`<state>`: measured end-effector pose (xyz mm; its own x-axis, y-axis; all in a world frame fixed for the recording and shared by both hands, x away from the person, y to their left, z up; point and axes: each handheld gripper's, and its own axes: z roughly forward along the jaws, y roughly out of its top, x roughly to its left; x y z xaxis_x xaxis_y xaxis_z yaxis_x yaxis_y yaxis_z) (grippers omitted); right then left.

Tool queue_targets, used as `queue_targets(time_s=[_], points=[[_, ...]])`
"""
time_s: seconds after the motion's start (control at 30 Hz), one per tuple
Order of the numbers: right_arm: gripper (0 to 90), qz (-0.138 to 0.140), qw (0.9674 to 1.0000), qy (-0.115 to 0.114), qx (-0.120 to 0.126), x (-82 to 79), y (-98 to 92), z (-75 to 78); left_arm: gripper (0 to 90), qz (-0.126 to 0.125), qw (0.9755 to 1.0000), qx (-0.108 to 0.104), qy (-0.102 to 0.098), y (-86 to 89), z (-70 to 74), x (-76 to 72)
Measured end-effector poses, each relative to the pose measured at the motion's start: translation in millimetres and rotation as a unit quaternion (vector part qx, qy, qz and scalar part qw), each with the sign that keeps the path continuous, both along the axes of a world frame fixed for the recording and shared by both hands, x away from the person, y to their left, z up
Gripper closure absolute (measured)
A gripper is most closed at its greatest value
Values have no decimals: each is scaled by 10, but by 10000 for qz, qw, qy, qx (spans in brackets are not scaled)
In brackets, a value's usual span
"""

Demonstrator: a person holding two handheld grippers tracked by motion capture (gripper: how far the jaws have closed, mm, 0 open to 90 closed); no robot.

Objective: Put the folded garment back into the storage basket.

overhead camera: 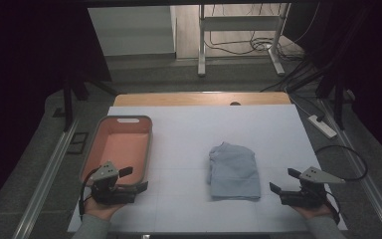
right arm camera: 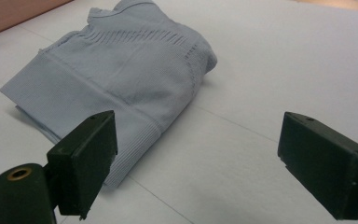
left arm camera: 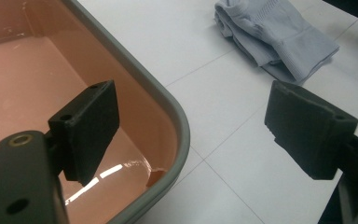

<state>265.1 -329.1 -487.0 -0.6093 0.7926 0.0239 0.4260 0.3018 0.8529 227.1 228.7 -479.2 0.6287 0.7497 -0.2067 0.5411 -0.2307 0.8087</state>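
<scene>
My left gripper [overhead camera: 135, 179] sat at the near left of the bench [overhead camera: 189, 134], jaws wide apart with nothing between them. In the left gripper view it [left arm camera: 191, 126] straddled the near corner of the pink tray [left arm camera: 177, 121]: one jaw hung over the tray's inside, the other over the white bench top. My right gripper [overhead camera: 283, 181] was at the near right, jaws also spread, nothing clamped; in the right gripper view it [right arm camera: 196, 154] pointed at the folded cloth [right arm camera: 116, 79], one jaw just in front of the cloth's ribbed hem, whether touching I couldn't tell.

The folded cloth [overhead camera: 233, 170], pale blue-grey, lay flat on the bench right of centre, between the two grippers, nearer the right one, well apart from the tray [overhead camera: 149, 149].

The bench surface was white with faint grid lines and a strip of wood along the far edge. The room was dim. Beyond the bench there was grey floor, a white table frame [overhead camera: 238, 45] with loose cables [overhead camera: 258, 45] under it, and a power strip [overhead camera: 323, 125] on the floor at the right. Nothing lay between the right gripper and the cloth.
</scene>
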Motion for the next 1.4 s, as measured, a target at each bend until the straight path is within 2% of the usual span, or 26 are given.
queue_targets(time_s=[0.2, 0.73, 1.4], points=[[123, 86, 10000, 36, 30, 6, 3, -11, 172, 44, 10000, -7, -1, 12, 5, 0], [123, 108, 9999, 55, 45, 11, 13, -13, 171, 82, 10000, -14, -43, 22, 14, -15], [125, 78, 9999, 63, 38, 3, 8, -20, 169, -8, 10000, -35, -47, -25, 73, 30]])
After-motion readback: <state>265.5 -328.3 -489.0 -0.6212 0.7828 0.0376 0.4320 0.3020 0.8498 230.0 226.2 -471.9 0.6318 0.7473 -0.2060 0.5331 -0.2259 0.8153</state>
